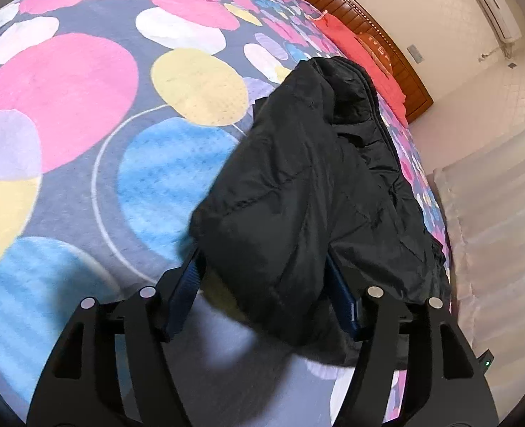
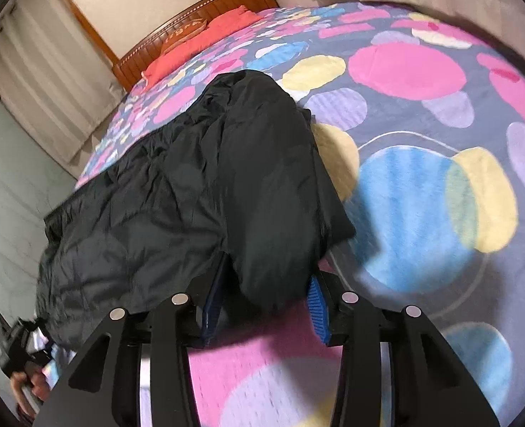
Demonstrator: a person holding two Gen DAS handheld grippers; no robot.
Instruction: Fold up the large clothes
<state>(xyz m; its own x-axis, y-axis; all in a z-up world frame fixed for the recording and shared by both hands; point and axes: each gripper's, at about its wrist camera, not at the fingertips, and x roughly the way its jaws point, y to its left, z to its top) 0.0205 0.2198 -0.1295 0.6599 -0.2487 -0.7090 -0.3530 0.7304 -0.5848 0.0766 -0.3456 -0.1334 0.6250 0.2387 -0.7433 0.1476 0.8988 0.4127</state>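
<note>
A black padded jacket (image 1: 316, 178) lies on a bed with its near part folded over itself. In the left wrist view my left gripper (image 1: 262, 270) stands open around the folded edge, and its blue pads (image 1: 180, 295) sit clear of the cloth on the left side. The same black jacket (image 2: 177, 199) fills the left half of the right wrist view. There my right gripper (image 2: 268, 277) straddles a bulging fold, with its blue pads (image 2: 317, 306) spread and not pinching the fabric. The jacket rests on the bed under its own weight.
The bedspread (image 1: 84, 124) is grey with big pink, blue and yellow circles. A wooden headboard (image 1: 380, 32) and red pillows (image 1: 362, 57) are at the far end. Pale curtains (image 2: 49, 71) hang beyond the bed's edge. A hand on a black handle (image 2: 20, 363) shows at lower left.
</note>
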